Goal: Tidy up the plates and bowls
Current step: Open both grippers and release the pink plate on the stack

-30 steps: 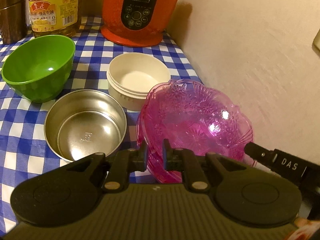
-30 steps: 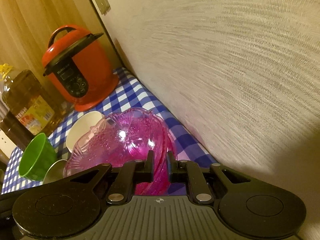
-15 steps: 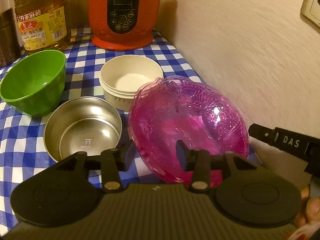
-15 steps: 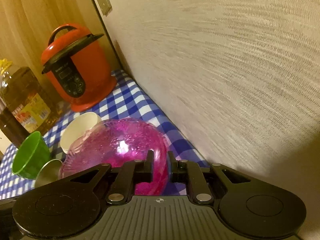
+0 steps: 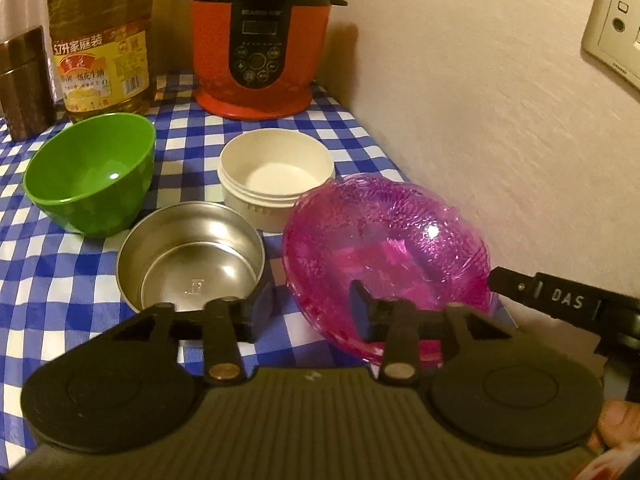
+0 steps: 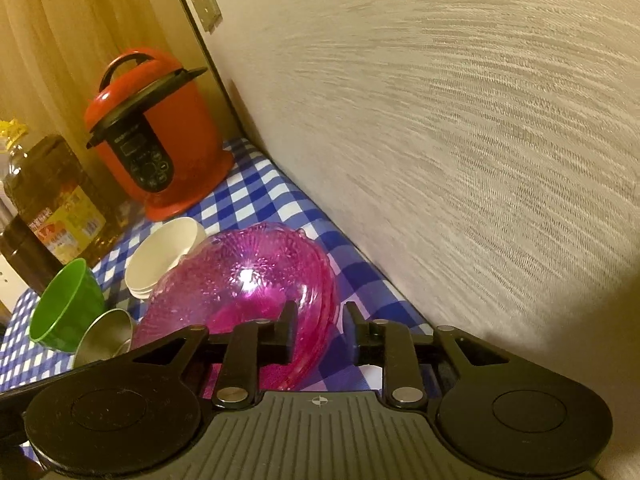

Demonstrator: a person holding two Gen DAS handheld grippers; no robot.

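Left wrist view: both claws spread around scalloped, embossed translucent pink bowl (image 5: 384,236), nothing pinched.

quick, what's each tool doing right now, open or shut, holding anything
Left tool: open, holding nothing, at the pink bowl rim.
Right tool: open, holding nothing, straddling that bowl's rim.

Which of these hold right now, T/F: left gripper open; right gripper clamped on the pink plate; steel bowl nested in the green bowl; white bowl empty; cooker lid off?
1. The left gripper is open. True.
2. The right gripper is clamped on the pink plate. False: its jaws stand apart, astride the rim.
3. The steel bowl is nested in the green bowl. False: it sits beside it on the checked cloth.
4. The white bowl is empty. True.
5. The red cooker has its lid off. False: the lid is on.
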